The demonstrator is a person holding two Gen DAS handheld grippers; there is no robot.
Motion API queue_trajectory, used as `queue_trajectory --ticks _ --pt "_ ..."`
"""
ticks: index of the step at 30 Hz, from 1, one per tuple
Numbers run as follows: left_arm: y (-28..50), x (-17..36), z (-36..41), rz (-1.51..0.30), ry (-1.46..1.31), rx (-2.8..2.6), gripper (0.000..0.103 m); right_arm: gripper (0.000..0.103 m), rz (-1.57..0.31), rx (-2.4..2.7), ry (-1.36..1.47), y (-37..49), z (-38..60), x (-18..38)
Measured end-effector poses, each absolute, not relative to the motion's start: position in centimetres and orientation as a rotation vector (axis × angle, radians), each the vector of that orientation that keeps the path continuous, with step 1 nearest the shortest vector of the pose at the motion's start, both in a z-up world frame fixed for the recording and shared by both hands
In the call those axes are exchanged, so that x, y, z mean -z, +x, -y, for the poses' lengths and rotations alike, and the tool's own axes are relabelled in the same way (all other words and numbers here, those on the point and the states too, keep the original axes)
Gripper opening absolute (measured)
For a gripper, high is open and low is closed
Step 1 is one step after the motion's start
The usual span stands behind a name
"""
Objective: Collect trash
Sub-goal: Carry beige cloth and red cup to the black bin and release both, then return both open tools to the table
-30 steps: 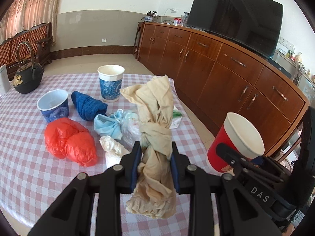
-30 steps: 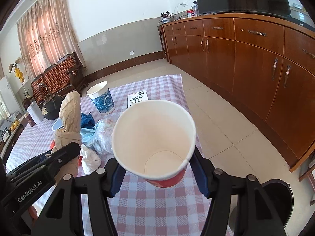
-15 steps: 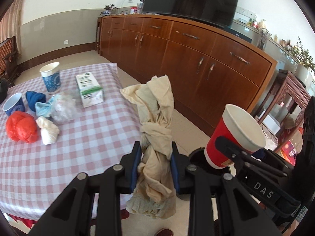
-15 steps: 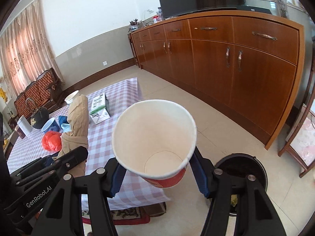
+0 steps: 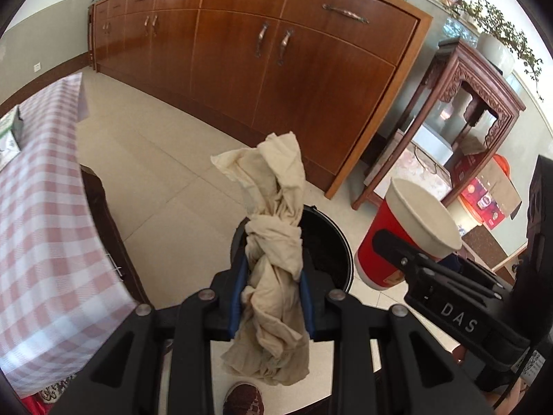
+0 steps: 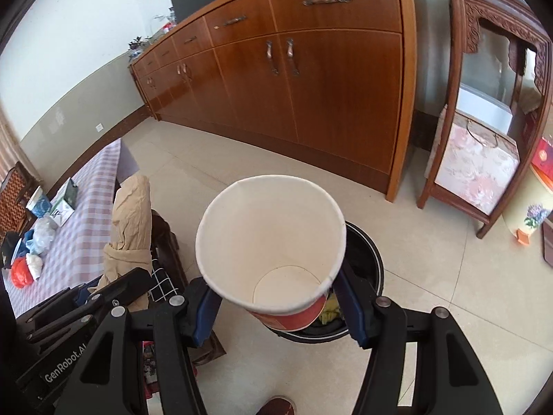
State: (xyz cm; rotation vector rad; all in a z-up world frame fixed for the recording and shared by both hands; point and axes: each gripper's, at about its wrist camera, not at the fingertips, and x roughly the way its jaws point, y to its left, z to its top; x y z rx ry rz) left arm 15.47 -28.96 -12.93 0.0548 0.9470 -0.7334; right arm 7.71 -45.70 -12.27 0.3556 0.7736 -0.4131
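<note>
My left gripper [image 5: 273, 276] is shut on a twisted beige cloth [image 5: 273, 228] and holds it above a round black trash bin [image 5: 328, 242] on the floor. My right gripper [image 6: 276, 297] is shut on an empty red paper cup [image 6: 273, 242] with a white inside, held over the same bin [image 6: 366, 252]. The cup [image 5: 408, 235] also shows at the right of the left wrist view. The cloth [image 6: 131, 221] shows at the left of the right wrist view.
A table with a pink checked cloth [image 5: 38, 207] stands at the left, with more trash on it [image 6: 27, 263]. A long wooden cabinet [image 5: 269, 45] runs along the back wall. A carved wooden stand [image 6: 484, 131] is at the right. A shoe [image 5: 242, 397] shows below.
Both grippers swung away from the table to the right with the cloth and the cup. The trash bin has come under them. The table has slid to the left edge.
</note>
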Motion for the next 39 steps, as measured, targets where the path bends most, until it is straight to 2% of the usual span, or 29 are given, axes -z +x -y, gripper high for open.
queue_trajectory --ticks 14,16,18,20,21,22,29,39 --pt "18.4 20.6 35.9 -1.166 0.116 0.747 0.031 0.063 -0.991 0.503 0.544 12.6 54.7 22.0" --pt "18.8 21.4 36.5 -1.186 0.109 0.749 0.035 0.065 -1.022 0.522 0.542 13.2 55.4 23.0" --pt "19.2 22.1 37.0 -1.206 0.116 0.736 0.045 0.067 -1.056 0.534 0.551 13.6 55.7 23.7" --pt "19.5 22.3 37.2 -1.213 0.112 0.739 0.063 0.078 -1.08 0.556 0.56 13.9 56.2 24.4" --pt "19.8 22.4 37.3 -1.213 0.11 0.736 0.067 0.079 -1.079 0.569 0.559 13.8 56.4 24.5" --pt "19.9 22.4 37.3 -1.214 0.114 0.73 0.071 0.079 -1.076 0.589 0.557 13.7 56.5 24.5" --pt "19.3 18.3 35.6 -1.094 0.112 0.684 0.071 0.079 -0.99 0.629 0.542 11.7 56.5 21.4" --pt "18.7 11.4 30.1 -0.946 0.098 0.612 0.071 0.079 -0.857 0.553 0.46 10.0 51.4 13.9"
